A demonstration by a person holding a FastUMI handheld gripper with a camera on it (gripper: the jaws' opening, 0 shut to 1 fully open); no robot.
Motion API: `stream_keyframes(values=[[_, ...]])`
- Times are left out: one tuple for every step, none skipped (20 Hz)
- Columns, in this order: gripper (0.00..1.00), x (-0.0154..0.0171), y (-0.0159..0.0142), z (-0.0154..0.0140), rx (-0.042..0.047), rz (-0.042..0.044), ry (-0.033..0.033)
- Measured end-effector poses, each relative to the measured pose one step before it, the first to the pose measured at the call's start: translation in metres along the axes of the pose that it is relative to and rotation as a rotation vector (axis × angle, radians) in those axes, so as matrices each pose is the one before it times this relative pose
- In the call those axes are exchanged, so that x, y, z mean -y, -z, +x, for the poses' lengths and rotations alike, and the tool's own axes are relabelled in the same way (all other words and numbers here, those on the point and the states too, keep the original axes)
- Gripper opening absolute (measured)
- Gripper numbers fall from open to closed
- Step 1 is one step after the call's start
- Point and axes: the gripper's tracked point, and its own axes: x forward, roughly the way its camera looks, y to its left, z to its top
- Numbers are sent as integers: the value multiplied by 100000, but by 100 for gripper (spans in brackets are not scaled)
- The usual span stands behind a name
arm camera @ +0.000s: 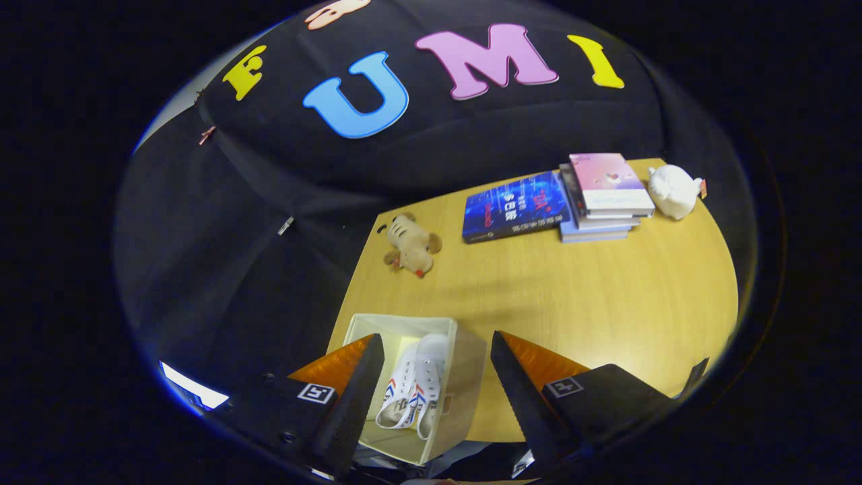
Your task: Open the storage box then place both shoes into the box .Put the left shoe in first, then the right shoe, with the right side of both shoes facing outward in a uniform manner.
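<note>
Spread wide and gripping nothing, the gripper is hovering over the open storage box; white shoes are lying inside, between the fingers; judging the step nearly done, checking both right sides are facing outward before withdrawing seems wise.

The table looks like pale wood-grain laminate, smooth with a soft sheen. At six o'clock the storage box seems to be cream cloth, matt, though the view there is poor. Inside it, the shoes are white canvas with flat laces. At one o'clock, the blue book has a glossy cover. The toy at eleven o'clock is fuzzy plush. The white figure looks smooth.
</note>
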Motion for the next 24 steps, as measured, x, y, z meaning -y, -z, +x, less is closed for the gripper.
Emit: stream_keyframes(values=[[97, 898, -1474, -202, 5045, -1813, 2631], [97, 1389, -1542, -978, 5072, -2041, 2399], [97, 1554, -1516, -1042, 4962, -2126, 2780], [97, 1686, -1542, -895, 4968, -2122, 2854], [97, 1682, -1579, -941, 4741, -2317, 2735], [97, 1755, -1457, -819, 4203, -2513, 2662], [97, 1742, -1260, -680, 3998, -2731, 2710], [97, 1804, -1293, -740, 3874, -2856, 2554], [97, 1731, -1116, -552, 3919, -2902, 2457], [97, 2007, -1046, -645, 3405, -2365, 2625], [97, 1838, -835, -650, 2761, -1380, 2388], [97, 1653, -605, -654, 2069, -593, 1694], [97, 1383, -440, -651, 1159, -127, 654], [97, 1261, -332, -624, 1427, -18, 358], [97, 1353, -292, -489, 1567, -301, 417], [97, 1294, -255, -609, 1467, -720, 658], [97, 1188, -307, -526, 1916, -1665, 481], [97, 1141, -190, -510, 1946, -1872, 678], [97, 840, -229, -618, 1718, -1230, 182], [97, 691, -113, -659, 1528, -379, -148], [97, 483, 68, -715, 801, 631, -418], [97, 553, 174, -812, 578, 1651, -358], [97, 501, 305, -798, 310, 2534, -680], [98, 312, 151, -865, 259, 2878, -1350]])
